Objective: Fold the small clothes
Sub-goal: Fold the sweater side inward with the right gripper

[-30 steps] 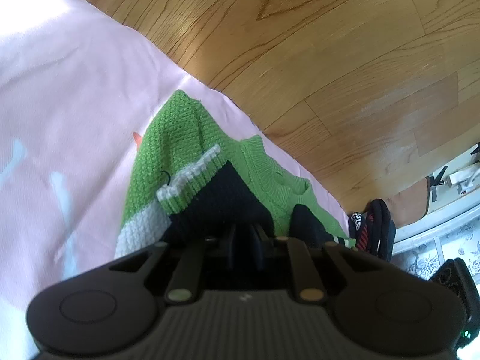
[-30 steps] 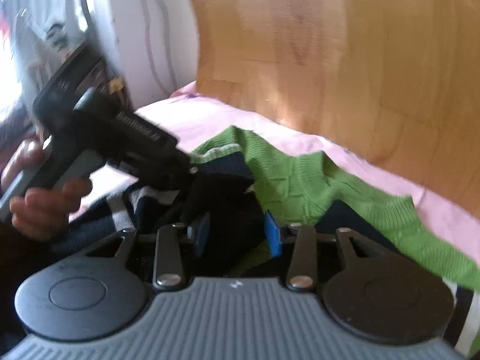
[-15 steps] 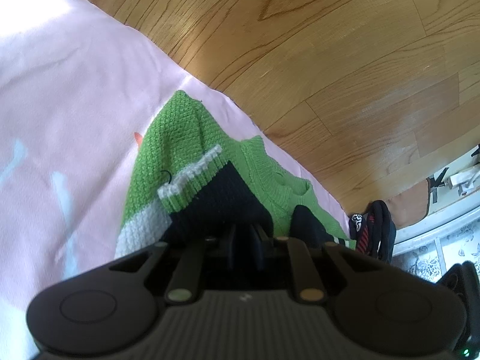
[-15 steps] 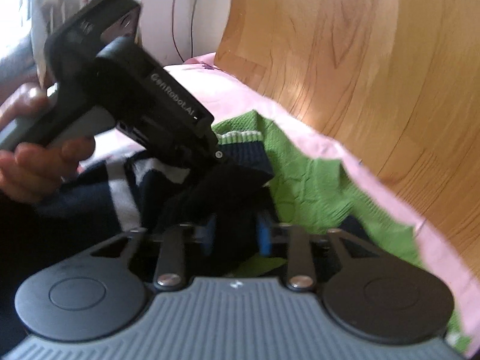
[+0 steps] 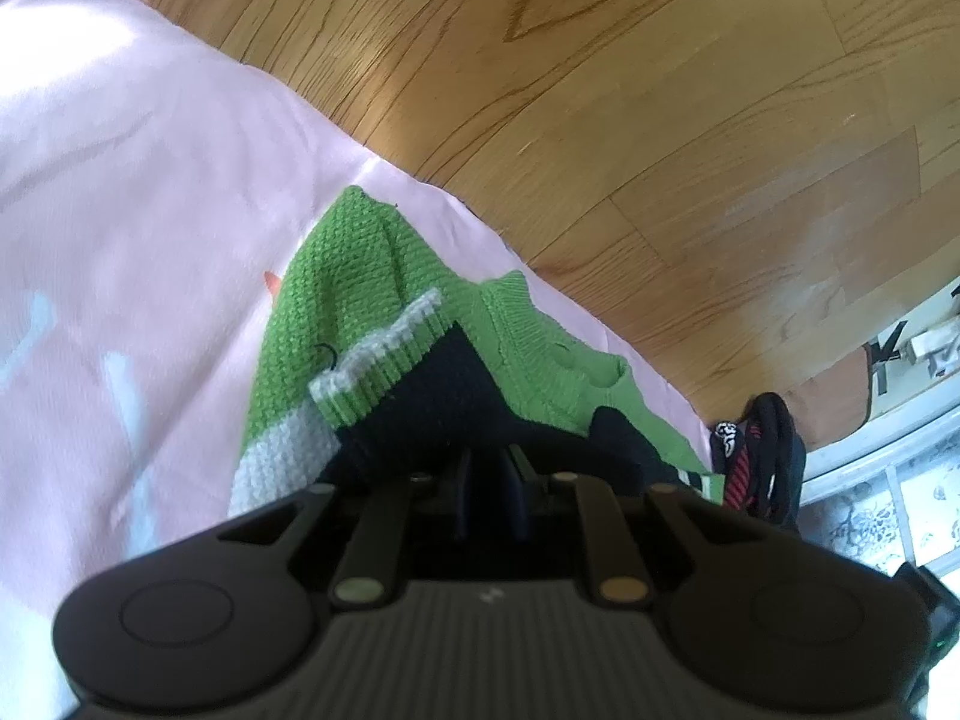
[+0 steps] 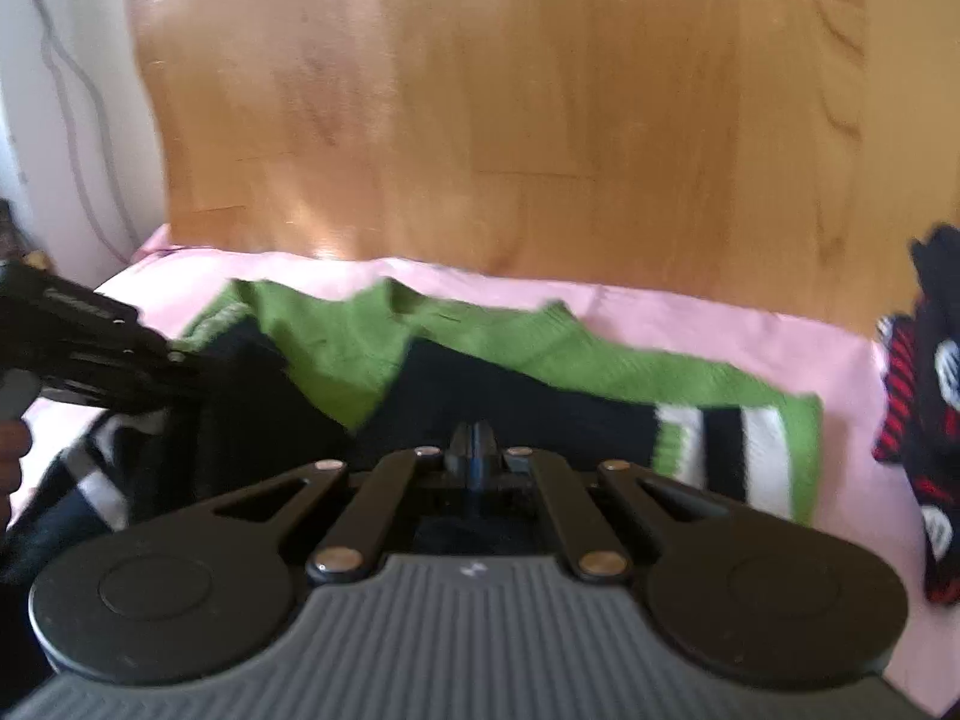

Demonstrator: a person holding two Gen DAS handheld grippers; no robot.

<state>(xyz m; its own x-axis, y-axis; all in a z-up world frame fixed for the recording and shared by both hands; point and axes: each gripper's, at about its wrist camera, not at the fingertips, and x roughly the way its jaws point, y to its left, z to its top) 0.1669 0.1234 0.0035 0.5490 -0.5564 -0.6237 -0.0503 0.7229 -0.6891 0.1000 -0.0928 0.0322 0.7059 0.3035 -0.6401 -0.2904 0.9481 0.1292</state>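
Each view sat on its own gripper, looking forward and downward along the fingers, with the dark gripper body filling the lower frame. The left wrist view looked close over the green and navy sweater (image 5: pixel 372 324) on the pink sheet (image 5: pixel 150 180), wood floor (image 5: pixel 660 120) across the upper right. The right wrist view, somewhat blurred, faced the same sweater (image 6: pixel 480 354), sheet (image 6: pixel 720 330) and floor (image 6: pixel 480 90), with the left gripper (image 6: pixel 174 360) at left, probably nearby.

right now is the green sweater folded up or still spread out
Partly folded. The green sweater lies along the pink sheet, with a striped cuff doubled back onto it, but the hem is still stretched out flat.
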